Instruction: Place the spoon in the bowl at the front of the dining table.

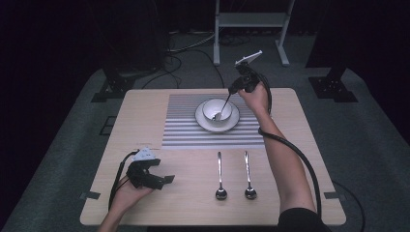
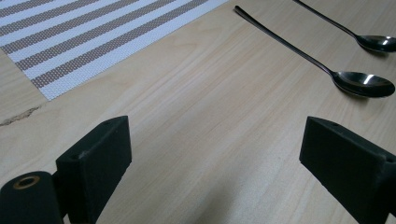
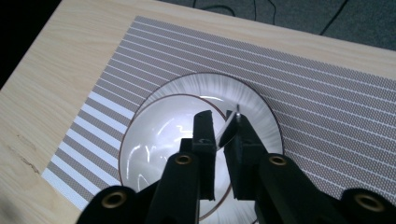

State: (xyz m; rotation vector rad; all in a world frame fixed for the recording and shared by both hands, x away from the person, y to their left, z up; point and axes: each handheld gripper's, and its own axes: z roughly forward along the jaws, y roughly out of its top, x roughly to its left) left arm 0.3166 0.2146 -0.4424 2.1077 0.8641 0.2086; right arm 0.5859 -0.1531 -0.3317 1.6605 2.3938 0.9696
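A white bowl [image 1: 210,108] stands on a white plate [image 1: 200,121] on the striped placemat [image 1: 183,125]. My right gripper [image 1: 233,88] hovers over the bowl's far right side, shut on the handle of a metal spoon [image 1: 222,108] whose tip rests inside the bowl. In the right gripper view the gripper [image 3: 222,126] pinches the thin spoon handle [image 3: 229,125] above the bowl [image 3: 159,140]. At the table's front left my left gripper [image 1: 165,171] lies open and holds nothing. Its wide-apart jaws [image 2: 215,154] frame bare wood.
Two more spoons [image 1: 220,179] [image 1: 248,176] lie side by side on the wooden table [image 1: 145,111] in front of the placemat, bowls toward the person. They appear at the upper right [image 2: 364,84] [image 2: 378,43] of the left gripper view. Cables and a stand sit on the floor beyond.
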